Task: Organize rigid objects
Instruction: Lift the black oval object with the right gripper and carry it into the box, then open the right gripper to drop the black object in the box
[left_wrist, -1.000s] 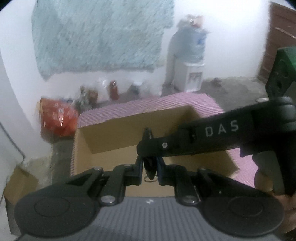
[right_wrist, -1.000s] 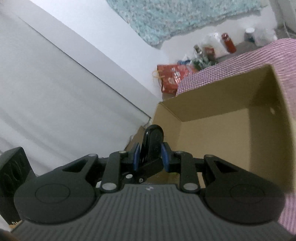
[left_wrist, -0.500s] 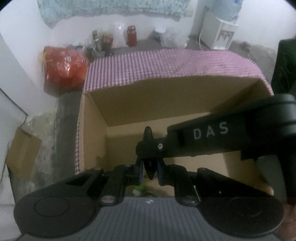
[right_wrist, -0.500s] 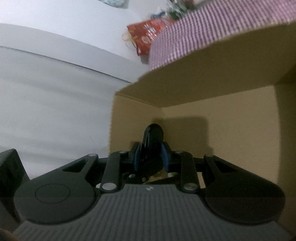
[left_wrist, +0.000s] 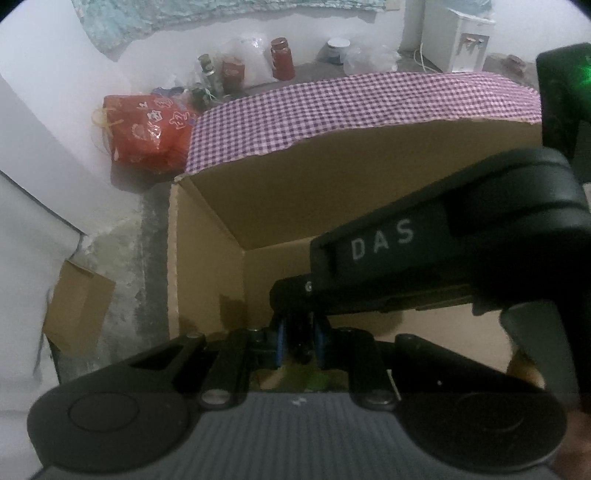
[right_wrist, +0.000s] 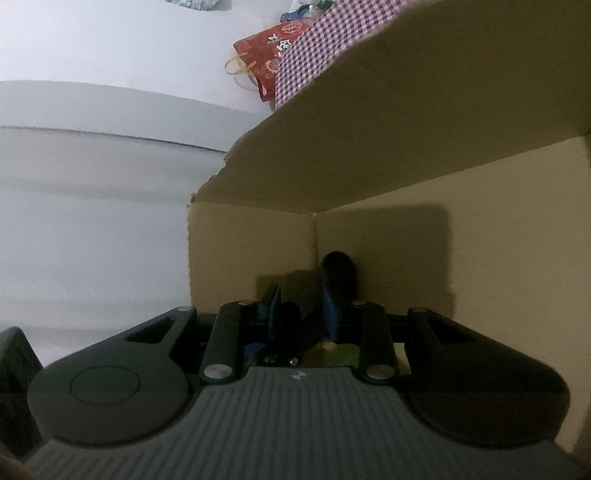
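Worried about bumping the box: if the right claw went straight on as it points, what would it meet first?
Probably the black object just ahead of the right claw, then the inner corner of the cardboard box; depth is unclear.

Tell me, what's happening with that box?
A person is working two tools inside an open cardboard box. The left hand-held gripper is pinched on a small black object. The right hand-held gripper has its fingers apart around a dark piece, low in the box's corner.
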